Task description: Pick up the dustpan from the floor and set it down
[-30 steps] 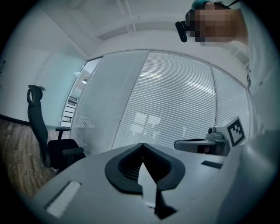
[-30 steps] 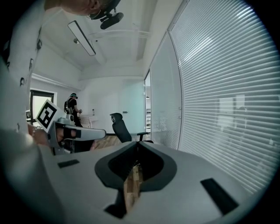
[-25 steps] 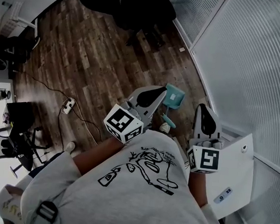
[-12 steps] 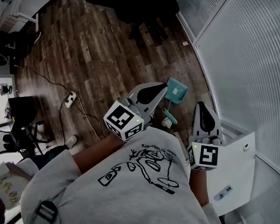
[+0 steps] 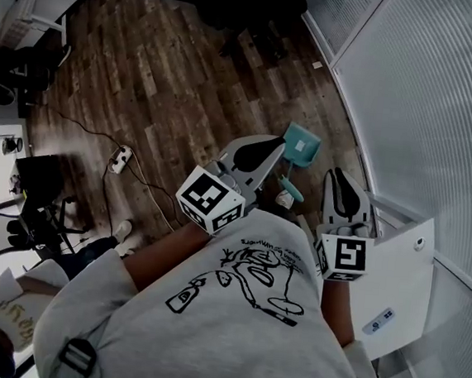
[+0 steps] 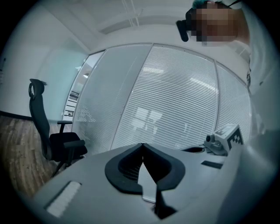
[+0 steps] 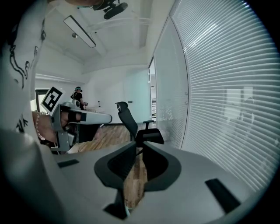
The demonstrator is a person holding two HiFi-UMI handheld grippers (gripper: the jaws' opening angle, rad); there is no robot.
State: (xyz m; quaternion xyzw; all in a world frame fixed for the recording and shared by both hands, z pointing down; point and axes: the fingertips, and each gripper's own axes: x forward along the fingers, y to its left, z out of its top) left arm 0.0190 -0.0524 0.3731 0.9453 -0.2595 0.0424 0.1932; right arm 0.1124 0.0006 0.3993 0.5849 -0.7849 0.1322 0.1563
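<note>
Fingers together & empty on left gripper [image 5: 271, 148] & right gripper [image 5: 337, 177]; best open right wide, then lower squarely onto handle of teal plastic dustpan [image 5: 302, 143] on wood floor [image 5: 162, 94].

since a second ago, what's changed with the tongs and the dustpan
The right tongs appear to have dipped slightly toward the floor, and the view has drifted a little. Nothing was taken hold of or let go. The teal plastic dustpan still lies untouched on the brown wooden floor. The left tongs and the right tongs stay shut and empty.
</note>
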